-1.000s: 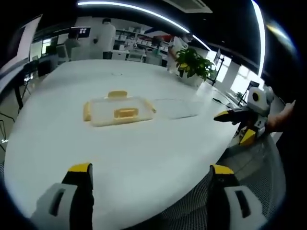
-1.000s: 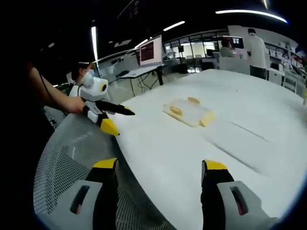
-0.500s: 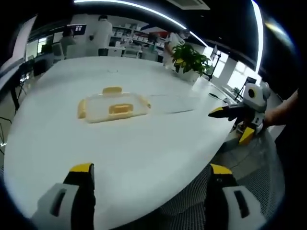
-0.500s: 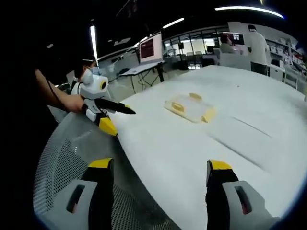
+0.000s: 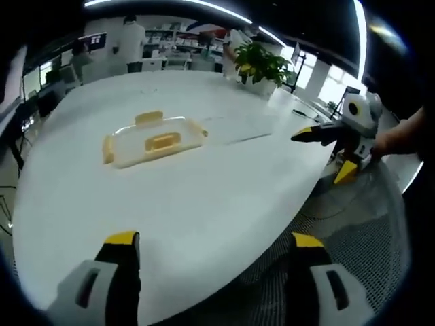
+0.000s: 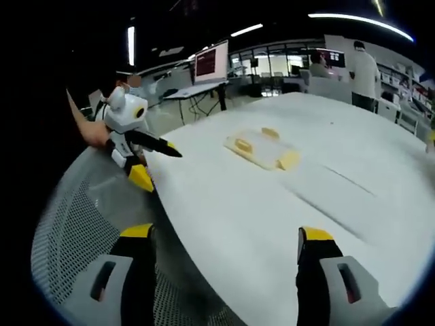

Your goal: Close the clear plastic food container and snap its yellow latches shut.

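The clear plastic container [image 5: 153, 140] lies low on the white table [image 5: 204, 204], with yellow latches [image 5: 148, 117] folded out at its sides. It appears again mid-table as the container [image 6: 262, 149] in the right gripper view. A faint clear sheet, perhaps the lid [image 5: 234, 129], lies flat just right of it. My left gripper [image 5: 214, 244] hangs open over the table's near edge, well short of the container. My right gripper [image 6: 226, 238] is open too, at the table's edge. Each sees the other: the right gripper [image 5: 323, 156] and the left gripper [image 6: 160, 170], both hand-held with jaws apart.
A grey mesh chair [image 5: 340, 231] sits under both grippers at the table's rim, also seen as the chair [image 6: 75, 224]. A potted plant [image 5: 262, 64] stands at the far table end. People [image 6: 363, 64] and desks with a monitor [image 6: 211, 64] fill the background.
Both views have shifted a little with the hands; the grippers stay open at the table's edge. The container has not moved and nothing was taken hold of.
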Motion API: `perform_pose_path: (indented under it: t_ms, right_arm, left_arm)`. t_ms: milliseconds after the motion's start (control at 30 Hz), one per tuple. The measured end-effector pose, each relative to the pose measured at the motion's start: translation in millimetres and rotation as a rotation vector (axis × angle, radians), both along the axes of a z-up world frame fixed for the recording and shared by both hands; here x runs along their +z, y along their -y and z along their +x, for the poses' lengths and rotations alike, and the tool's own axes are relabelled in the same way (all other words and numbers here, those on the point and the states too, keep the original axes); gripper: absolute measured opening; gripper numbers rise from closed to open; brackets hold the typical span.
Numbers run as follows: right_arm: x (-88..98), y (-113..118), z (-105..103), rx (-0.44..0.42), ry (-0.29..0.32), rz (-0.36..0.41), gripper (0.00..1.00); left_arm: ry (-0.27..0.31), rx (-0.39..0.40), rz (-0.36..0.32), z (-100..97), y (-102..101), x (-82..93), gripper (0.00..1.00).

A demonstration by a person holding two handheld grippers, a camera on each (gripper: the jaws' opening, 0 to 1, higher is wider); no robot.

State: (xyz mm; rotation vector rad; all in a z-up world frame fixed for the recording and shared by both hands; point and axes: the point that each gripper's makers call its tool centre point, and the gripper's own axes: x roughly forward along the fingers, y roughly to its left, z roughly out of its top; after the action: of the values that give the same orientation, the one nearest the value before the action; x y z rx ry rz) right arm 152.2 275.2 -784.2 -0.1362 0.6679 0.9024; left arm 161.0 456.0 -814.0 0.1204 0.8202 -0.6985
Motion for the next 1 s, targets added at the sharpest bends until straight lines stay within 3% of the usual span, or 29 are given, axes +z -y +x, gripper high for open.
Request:
perform_pose_path:
  t_ms: [133, 433, 600, 733, 900, 1000]
  right_arm:
    - [1.1, 3.8, 4.8, -0.028, 0.01, -0.002, 0.82]
    - [-3.8, 2.4, 2.6, 0.011, 0.013, -0.07, 0.78]
    - [28.1, -17.9, 10.9, 0.042, 0.08, -0.022, 0.73]
    - [49.6, -38.1, 34.1, -0.014, 0.102, 0.071, 0.68]
    - [48.1, -49.3, 46.6, -0.04, 0.069, 0.103, 0.69]
    - [44.5, -47.3, 51.6, -0.058, 0.058, 0.082, 0.68]
  left_arm:
    - [-0.009, 0.043, -0.066, 3.3, -0.8, 4.7, 0.88]
    - [-0.034, 0.008, -0.083, -0.2, 2.2, 5.5, 0.86]
    - [-0.011, -0.02, -0.095, 5.3, -1.1, 14.7, 0.85]
    - [-0.033, -0.07, -0.18, 5.5, 11.0, 23.7, 0.78]
    - [0.021, -0.105, -0.197, 19.7, 15.3, 37.2, 0.79]
    - [0.036, -0.115, -0.187, 32.4, 11.7, 39.4, 0.79]
